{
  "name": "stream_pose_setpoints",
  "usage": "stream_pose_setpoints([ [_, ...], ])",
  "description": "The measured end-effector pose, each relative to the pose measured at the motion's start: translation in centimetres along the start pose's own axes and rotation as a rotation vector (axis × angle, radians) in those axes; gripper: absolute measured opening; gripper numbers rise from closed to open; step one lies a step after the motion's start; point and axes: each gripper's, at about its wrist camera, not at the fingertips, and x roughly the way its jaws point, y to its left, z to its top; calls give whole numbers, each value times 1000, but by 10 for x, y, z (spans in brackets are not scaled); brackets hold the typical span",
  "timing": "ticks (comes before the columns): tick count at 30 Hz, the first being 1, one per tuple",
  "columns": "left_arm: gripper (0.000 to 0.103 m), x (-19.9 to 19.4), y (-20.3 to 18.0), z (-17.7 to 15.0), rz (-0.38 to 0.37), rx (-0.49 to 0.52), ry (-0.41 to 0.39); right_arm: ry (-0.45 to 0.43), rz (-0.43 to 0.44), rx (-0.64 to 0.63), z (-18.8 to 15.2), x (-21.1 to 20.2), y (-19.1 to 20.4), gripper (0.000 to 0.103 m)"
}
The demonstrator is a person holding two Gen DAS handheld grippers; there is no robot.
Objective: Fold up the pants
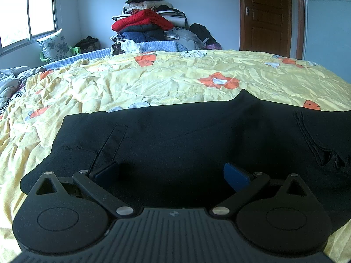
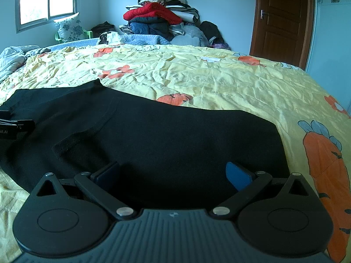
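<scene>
**Both grippers spread wide over black pants on the bed**

The left gripper (image 1: 172,173) stands wide apart, blue pads low over the black pants (image 1: 186,135), clasping nothing; the right gripper (image 2: 173,173) is equally wide, gripping nothing; the pants (image 2: 164,135) lie flat, matte and smooth with stitched seams, on a crumpled yellow floral bedspread (image 1: 153,81); folded clothes (image 2: 158,15) pile against the wall.

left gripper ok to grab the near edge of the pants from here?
Probably yes. The left gripper hangs open just over the pants, jaws spread wide with nothing between them and the fabric, which lies flat on the bed.
</scene>
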Motion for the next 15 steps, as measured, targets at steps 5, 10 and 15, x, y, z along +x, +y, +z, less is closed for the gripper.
stream_pose_setpoints([
  [5,103,0,0,0,0,0,0,0,0,0,0,0,0,103],
  [10,103,0,0,0,0,-1,0,0,0,0,0,0,0,103],
  [15,103,0,0,0,0,-1,0,0,0,1,0,0,0,103],
])
